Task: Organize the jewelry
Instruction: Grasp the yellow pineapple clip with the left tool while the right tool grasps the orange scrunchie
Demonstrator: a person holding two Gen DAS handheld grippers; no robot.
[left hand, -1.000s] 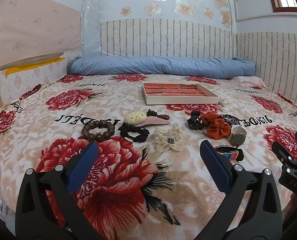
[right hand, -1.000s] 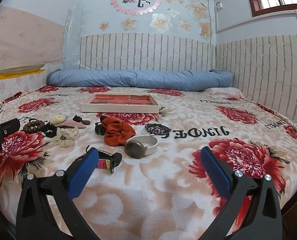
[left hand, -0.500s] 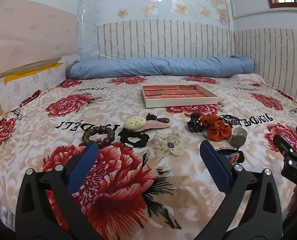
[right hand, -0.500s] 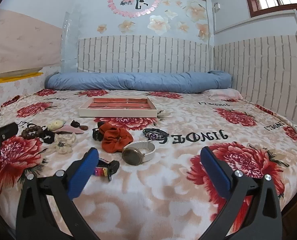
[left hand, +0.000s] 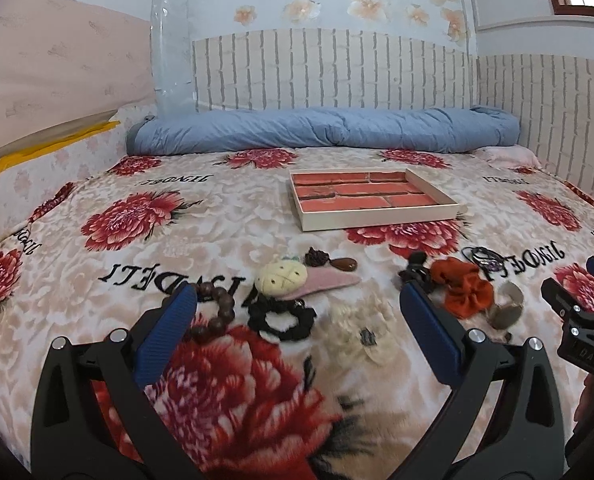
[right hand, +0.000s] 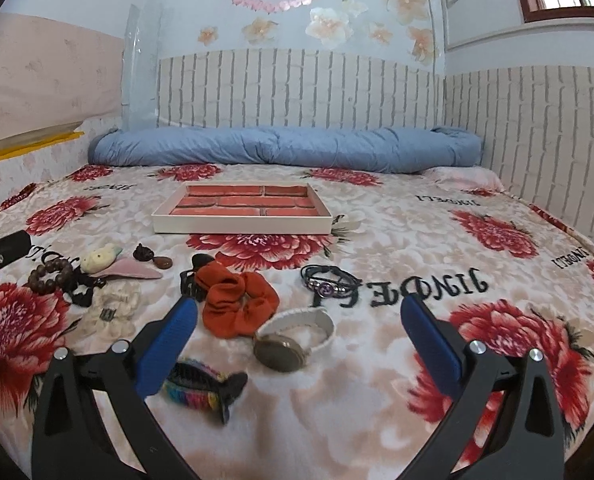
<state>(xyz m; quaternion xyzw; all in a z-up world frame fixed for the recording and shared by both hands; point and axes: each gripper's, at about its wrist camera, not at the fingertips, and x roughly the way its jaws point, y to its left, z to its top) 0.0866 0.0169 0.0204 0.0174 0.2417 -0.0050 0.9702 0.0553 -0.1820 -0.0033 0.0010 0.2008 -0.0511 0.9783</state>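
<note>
- The left gripper [left hand: 297,320] hangs low over the floral blanket [left hand: 217,216] with its jaws wide and nothing between them; the wooden bead bracelet [left hand: 213,308] and black scrunchie [left hand: 283,316] lie just ahead of it.
- The cream scrunchie [left hand: 361,332] and pink hair clip [left hand: 321,280] lie near the middle.
- The compartmented tray [right hand: 243,208] sits farther back, with nothing in it.
- The right gripper [right hand: 299,320] is also spread wide and holds nothing, framing the orange scrunchie [right hand: 237,304], the watch [right hand: 285,348] and a rainbow strap [right hand: 201,388]; the purple-charm bracelet [right hand: 329,280] lies beyond.
- I judge the step to be the approach to a first pick. Next, a gripper needs to descend onto one piece and close gently.
</note>
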